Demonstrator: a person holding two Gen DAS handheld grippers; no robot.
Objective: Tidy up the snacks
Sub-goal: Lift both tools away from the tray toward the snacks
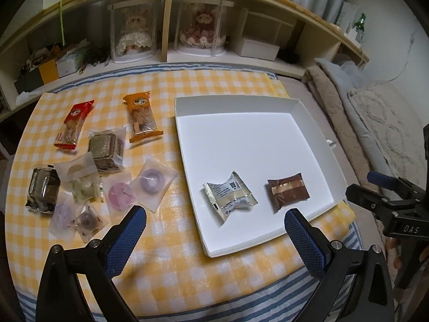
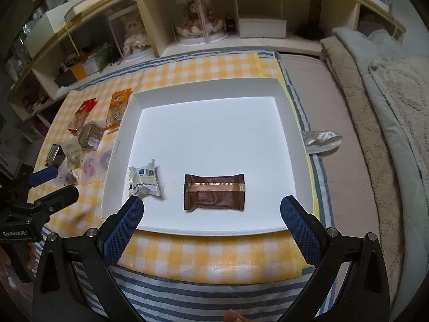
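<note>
A white tray (image 1: 236, 112) (image 2: 292, 145) lies on the yellow checked cloth. In it are a white wrapped snack (image 1: 230, 197) (image 2: 143, 181) and a brown wrapped snack (image 1: 288, 191) (image 2: 214, 191). Left of the tray lie several loose snacks: a red packet (image 1: 73, 124), an orange packet (image 1: 142, 118), a dark cake pack (image 1: 106, 150), another (image 1: 43, 190), and translucent sachets (image 1: 154, 181). My left gripper (image 1: 214, 224) is open and empty, above the tray's near edge. My right gripper (image 2: 211, 216) is open and empty, just short of the brown snack.
A low shelf (image 1: 166, 26) with boxed dolls runs behind the table. Folded blankets (image 2: 388, 107) lie to the right. A crumpled clear wrapper (image 2: 320, 139) lies beside the tray's right side. The striped cloth edge (image 2: 187, 295) is nearest me.
</note>
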